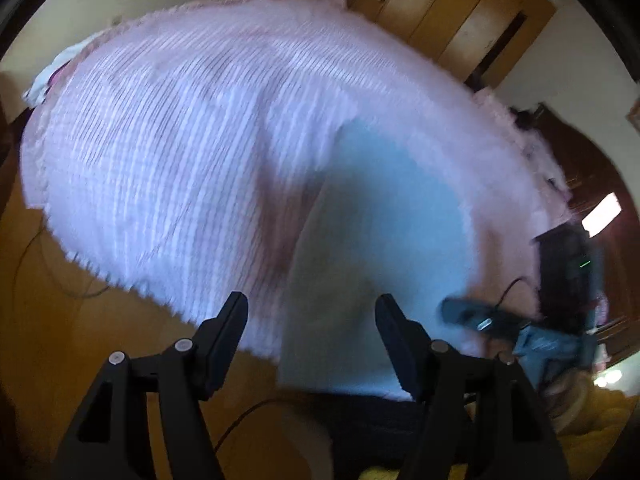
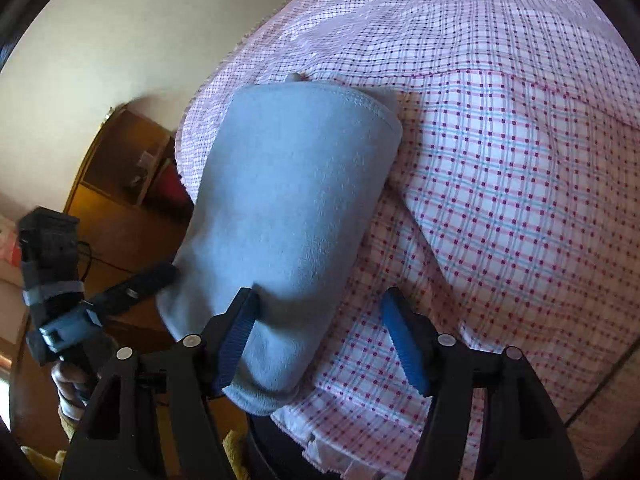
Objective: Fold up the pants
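The light blue pants (image 2: 288,208) lie folded into a long strip on a pink checked cloth (image 2: 500,152). My right gripper (image 2: 320,324) is open over the near end of the pants, with its left finger (image 2: 236,332) touching the fabric edge. In the left wrist view, which is blurred, the pants (image 1: 380,240) lie ahead of my open left gripper (image 1: 312,320), which holds nothing. The right gripper (image 1: 480,318) shows at the pants' right edge there. The left gripper (image 2: 132,284) shows in the right wrist view at the pants' left edge.
The cloth (image 1: 180,140) covers a rounded surface. A wooden cabinet (image 1: 460,12) stands behind it. A wooden floor (image 1: 80,320) with a cable lies to the left. A wooden shelf unit (image 2: 120,192) stands left of the pants.
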{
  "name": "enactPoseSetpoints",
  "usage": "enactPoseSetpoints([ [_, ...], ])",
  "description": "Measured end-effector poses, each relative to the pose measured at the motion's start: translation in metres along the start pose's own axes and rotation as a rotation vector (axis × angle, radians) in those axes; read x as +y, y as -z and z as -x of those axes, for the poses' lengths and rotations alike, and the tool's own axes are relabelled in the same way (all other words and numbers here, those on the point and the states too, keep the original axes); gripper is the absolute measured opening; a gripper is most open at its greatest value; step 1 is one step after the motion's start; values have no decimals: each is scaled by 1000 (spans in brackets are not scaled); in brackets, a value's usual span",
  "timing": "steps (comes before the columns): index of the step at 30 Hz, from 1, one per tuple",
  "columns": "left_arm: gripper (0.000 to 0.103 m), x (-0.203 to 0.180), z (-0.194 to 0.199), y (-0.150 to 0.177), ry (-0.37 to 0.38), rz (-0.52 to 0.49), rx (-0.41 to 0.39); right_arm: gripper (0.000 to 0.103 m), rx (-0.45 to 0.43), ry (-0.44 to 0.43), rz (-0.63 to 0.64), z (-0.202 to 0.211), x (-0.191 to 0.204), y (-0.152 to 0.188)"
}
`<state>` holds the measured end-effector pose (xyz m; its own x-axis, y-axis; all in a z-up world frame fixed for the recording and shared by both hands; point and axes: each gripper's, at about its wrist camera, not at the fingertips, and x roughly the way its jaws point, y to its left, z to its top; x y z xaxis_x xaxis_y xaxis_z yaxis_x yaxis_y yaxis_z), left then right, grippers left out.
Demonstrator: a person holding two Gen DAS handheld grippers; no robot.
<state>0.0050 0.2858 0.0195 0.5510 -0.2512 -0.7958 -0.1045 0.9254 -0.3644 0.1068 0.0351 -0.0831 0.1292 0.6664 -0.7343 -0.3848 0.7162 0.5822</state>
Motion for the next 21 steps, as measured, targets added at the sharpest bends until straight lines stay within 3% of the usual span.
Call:
enactPoseSetpoints([
  [5,70,-11,-20,-27,58,-65,7,73,-10,-41,-35,-17,-7,-14],
  [9,70,-1,-70,-40,35,-72,85,76,-33,-56,-45,-28,-2,-27],
  [13,70,23,-97,-41,247,96,149,74,-87,-46,-48,-31,6,-35],
  [16,71,27,-101,-39,272,124,125,72,-103,-29,-2,-41,16,-43],
  [21,63,15,-92,-30,245,85,59,46,-86,-14,16,-51,33,-54],
])
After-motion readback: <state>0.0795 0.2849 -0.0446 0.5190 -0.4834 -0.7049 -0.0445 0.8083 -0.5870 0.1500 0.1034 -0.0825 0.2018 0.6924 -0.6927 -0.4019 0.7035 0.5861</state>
